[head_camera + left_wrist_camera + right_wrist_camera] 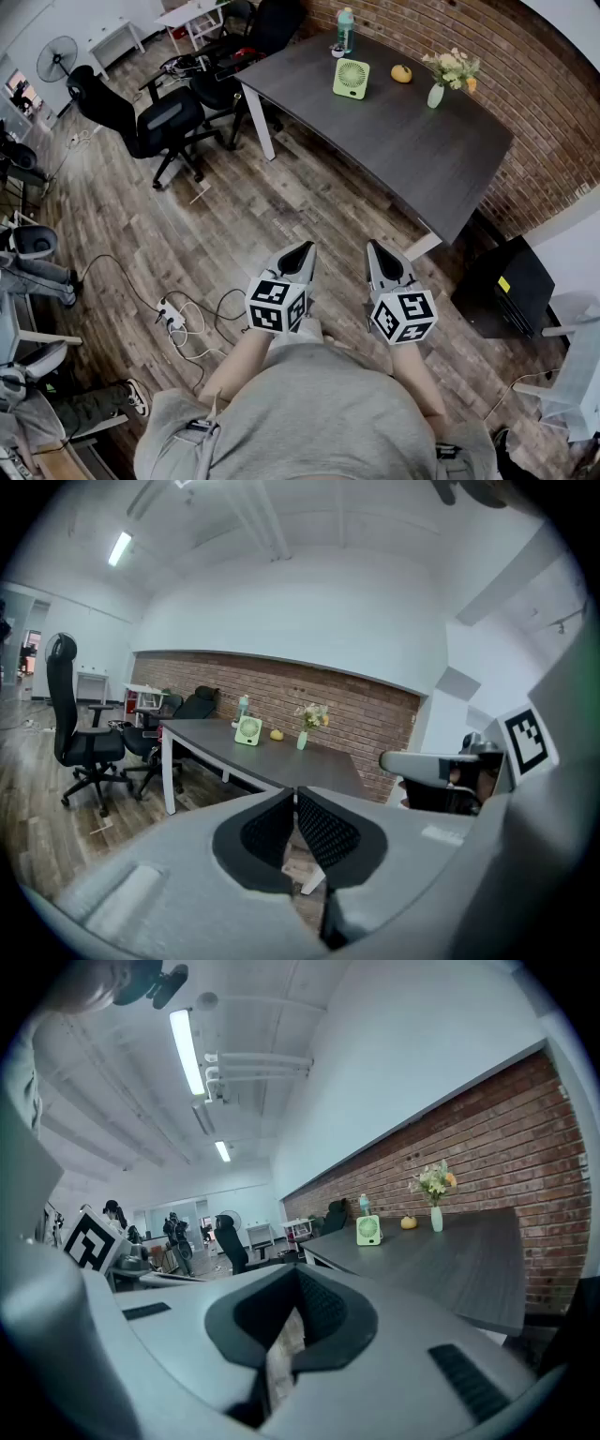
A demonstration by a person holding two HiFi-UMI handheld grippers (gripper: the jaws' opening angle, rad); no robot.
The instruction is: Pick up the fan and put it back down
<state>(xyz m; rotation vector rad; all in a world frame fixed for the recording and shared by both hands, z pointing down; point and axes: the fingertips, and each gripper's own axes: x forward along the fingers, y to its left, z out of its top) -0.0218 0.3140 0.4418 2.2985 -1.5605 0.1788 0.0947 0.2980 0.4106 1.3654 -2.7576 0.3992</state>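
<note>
On the table [412, 141] — fan [352, 78], detail indistinct.

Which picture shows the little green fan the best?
The head view: the fan looks biggest there, round grille clear, on the table. Both gripper views show it smaller, far off.

I stood in an office. Black swivel chairs [159, 127] stood near one end of a long dark table [412, 141], with a brick wall [525, 75] just behind it.
</note>
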